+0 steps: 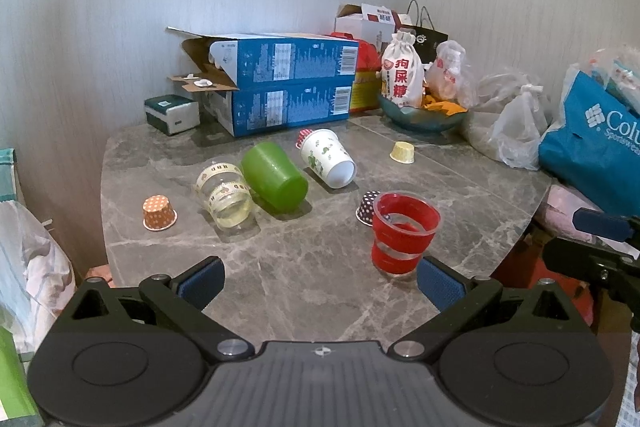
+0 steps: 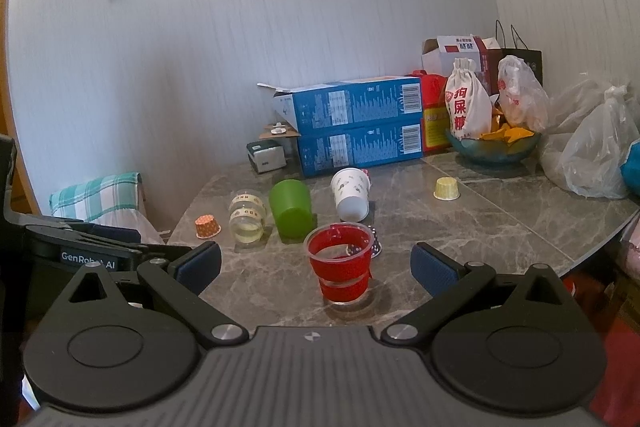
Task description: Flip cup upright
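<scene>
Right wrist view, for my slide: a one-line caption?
Open right gripper faces upright red cup; green cup lies tipped behind.

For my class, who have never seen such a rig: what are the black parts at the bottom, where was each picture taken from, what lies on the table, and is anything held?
The black parts are two hand-held grippers, each carrying a camera that looks along its blue-padded fingers. One picture comes from the left gripper, the other from the right gripper. Both are open and hold nothing. On the grey marble table a red cup stands upright; a green cup, a white paper cup and a clear cup lie on their sides.
</scene>
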Motion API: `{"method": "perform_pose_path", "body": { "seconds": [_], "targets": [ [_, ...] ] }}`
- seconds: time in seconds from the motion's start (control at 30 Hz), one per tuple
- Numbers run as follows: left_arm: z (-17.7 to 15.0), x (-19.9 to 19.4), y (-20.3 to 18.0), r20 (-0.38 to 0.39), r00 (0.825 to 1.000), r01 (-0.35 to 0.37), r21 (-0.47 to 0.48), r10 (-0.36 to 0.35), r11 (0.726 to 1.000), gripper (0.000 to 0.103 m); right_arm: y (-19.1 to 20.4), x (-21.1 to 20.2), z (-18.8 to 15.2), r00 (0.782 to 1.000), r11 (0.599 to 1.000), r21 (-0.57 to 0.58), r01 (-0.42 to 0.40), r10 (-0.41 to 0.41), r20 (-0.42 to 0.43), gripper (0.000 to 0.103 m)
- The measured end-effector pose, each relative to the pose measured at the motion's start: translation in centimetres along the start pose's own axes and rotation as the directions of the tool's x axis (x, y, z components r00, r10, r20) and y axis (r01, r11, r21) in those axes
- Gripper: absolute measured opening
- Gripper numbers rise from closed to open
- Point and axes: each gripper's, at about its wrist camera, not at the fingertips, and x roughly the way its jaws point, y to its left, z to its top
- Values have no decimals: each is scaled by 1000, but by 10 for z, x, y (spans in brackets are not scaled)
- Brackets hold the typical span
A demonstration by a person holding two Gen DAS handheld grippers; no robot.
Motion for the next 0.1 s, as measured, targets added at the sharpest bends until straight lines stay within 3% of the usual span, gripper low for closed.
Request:
{"method": "perform_pose_path", "body": {
  "seconds": [0.1],
  "targets": [
    [0,3,3,5,1000,3,-5,-3,1000,103,0,4,-1,1000,1000,-3,1,-1,-4,102]
  ]
}}
